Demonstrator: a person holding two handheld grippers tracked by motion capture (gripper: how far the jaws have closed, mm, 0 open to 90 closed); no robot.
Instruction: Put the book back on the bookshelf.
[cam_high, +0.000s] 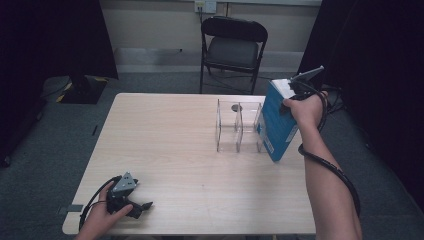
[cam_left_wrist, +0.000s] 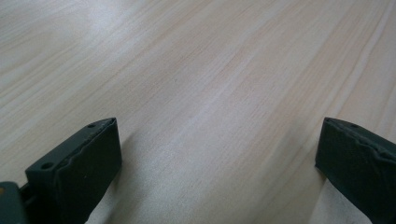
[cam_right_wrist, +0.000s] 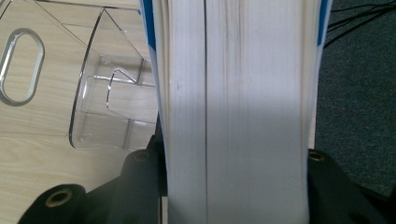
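Landmark: clear divided holder (cam_high: 239, 126), standing on the table (cam_high: 170, 150) toward its far right part. Book (cam_high: 276, 120) just right of the holder, tilted, gripped by the right gripper (cam_high: 292, 92) at its top edge. Left gripper (cam_high: 131, 200) well apart, near-left of the holder, low at the table's near edge. Folding chair (cam_high: 233, 47) behind the holder, beyond the table.

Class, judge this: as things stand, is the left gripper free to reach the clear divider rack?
Probably yes: the left gripper rests open and unladen, with bare table between it and the rack.
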